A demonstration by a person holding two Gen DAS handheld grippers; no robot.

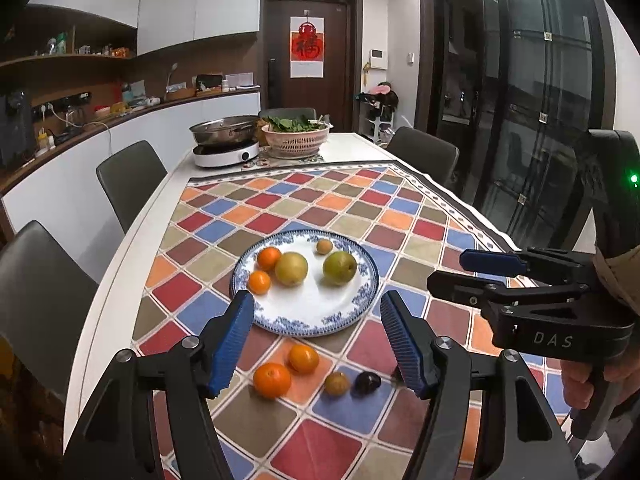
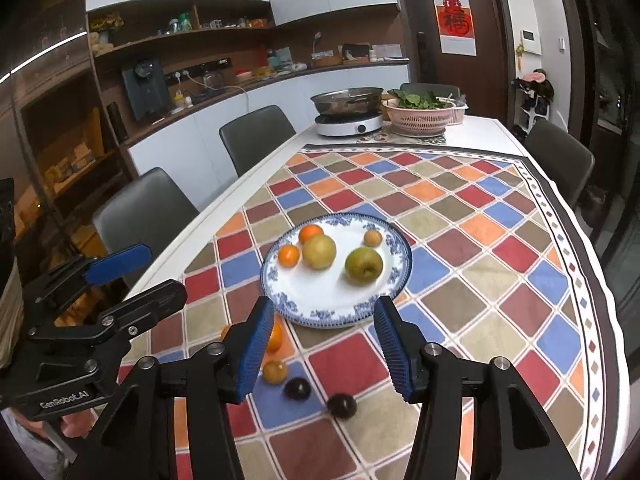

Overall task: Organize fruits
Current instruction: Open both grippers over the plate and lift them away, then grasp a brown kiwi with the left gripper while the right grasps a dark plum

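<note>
Both tongs are hanging above the near edge of the bench, pointing forward over the checked cloth (image 1: 320,208) toward the blue-rimmed plate (image 1: 312,312). The left tongs (image 1: 316,340) are spreading wide, blue pads apart and gripping nothing; beneath them two oranges (image 1: 272,379), a small brown fruit (image 1: 337,383) and a dark plum (image 1: 368,382) are lying loose on the cloth, just in front of the plate. The right tongs (image 2: 324,344) are gaping wide too, holding nothing, tilting down over the plate's near rim. From the left camera they are showing side-on at the right, level with the plate, with a hand (image 1: 592,380) wrapping the grip. On the plate, two oranges are sitting at the left beside a yellow pear (image 2: 319,251), a green pear (image 2: 363,265) is resting toward the right, and a small brown fruit is lying near the far rim. A second dark plum (image 2: 342,406) is sitting on the cloth between the right tongs' pads.
</note>
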